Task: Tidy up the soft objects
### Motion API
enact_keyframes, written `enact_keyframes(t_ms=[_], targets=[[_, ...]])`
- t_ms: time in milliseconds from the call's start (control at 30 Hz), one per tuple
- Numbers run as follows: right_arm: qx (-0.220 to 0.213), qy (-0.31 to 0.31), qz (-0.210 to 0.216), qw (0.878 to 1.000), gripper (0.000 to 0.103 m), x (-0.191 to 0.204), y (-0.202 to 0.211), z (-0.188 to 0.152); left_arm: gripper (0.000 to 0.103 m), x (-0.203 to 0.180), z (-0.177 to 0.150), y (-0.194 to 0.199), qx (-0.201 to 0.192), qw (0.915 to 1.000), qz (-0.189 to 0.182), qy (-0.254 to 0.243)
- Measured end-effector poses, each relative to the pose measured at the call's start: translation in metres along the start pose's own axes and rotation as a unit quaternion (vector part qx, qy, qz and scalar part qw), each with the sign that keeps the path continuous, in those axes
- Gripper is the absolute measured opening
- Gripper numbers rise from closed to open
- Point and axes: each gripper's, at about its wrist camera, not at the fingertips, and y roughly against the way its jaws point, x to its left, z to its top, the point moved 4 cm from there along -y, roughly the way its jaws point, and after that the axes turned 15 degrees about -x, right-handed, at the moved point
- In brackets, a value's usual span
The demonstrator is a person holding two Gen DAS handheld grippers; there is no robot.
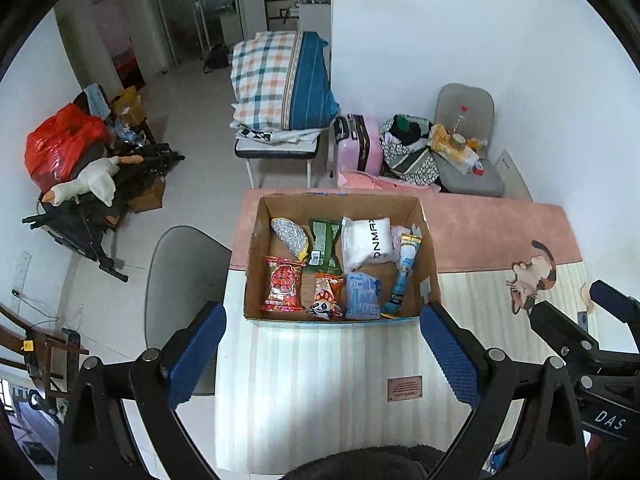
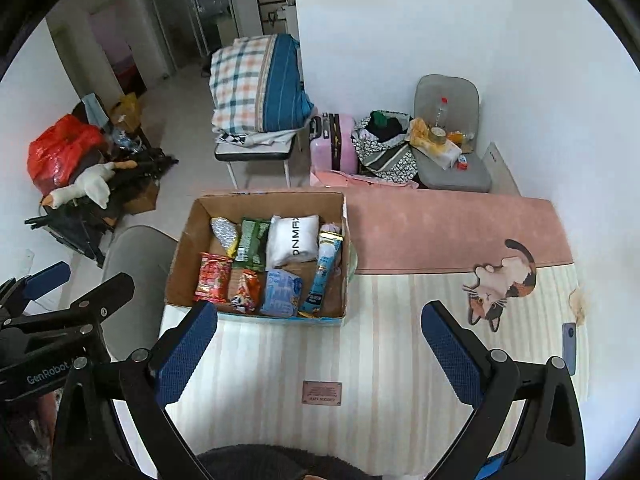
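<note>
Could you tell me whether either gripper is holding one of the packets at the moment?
No, the left gripper and right gripper both hang open and empty, while the packets lie in the cardboard box.

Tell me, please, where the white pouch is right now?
The white pouch lies inside the cardboard box, along its far side, between the green packet and the blue tube.

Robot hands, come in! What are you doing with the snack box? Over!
Left gripper open, empty. Right gripper open, empty. Cardboard box on the mat, soft packets inside, white pouch at back. Nothing in the way.
</note>
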Motion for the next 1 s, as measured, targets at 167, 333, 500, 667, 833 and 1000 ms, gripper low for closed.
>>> enact_keyframes(t_ms=[167,333,500,667,833,1000], targets=[[-0.011,0.01,-0.001,1.0,0.103,0.0,0.021,0.002,0.099,0.0,0.001,0.018,-0.009,1.0,0.001,0.0],[-0.016,0.014,-0.004,1.0,0.103,-0.002,0.032,0.005,0.099,-0.001,0.003,0.028,-0.021,0.9998,0.005,0.0],[-0.027,0.017,-0.017,0.999,0.103,-0.007,0.038,0.009,0.099,0.0,0.003,0.032,-0.024,0.9997,0.005,0.005],[-0.031,0.014,-0.022,0.999,0.103,-0.012,0.04,0.011,0.099,-0.001,0.001,0.032,-0.024,0.9996,-0.003,0.018],[-0.033,0.019,-0.036,0.999,0.103,-0.014,0.04,0.012,0.102,-0.001,0.001,0.034,-0.029,0.9994,0.004,0.021],[-0.033,0.021,-0.038,0.999,0.103,-0.016,0.04,0.012,0.102,-0.002,0.001,0.036,-0.032,0.9993,0.011,0.018]])
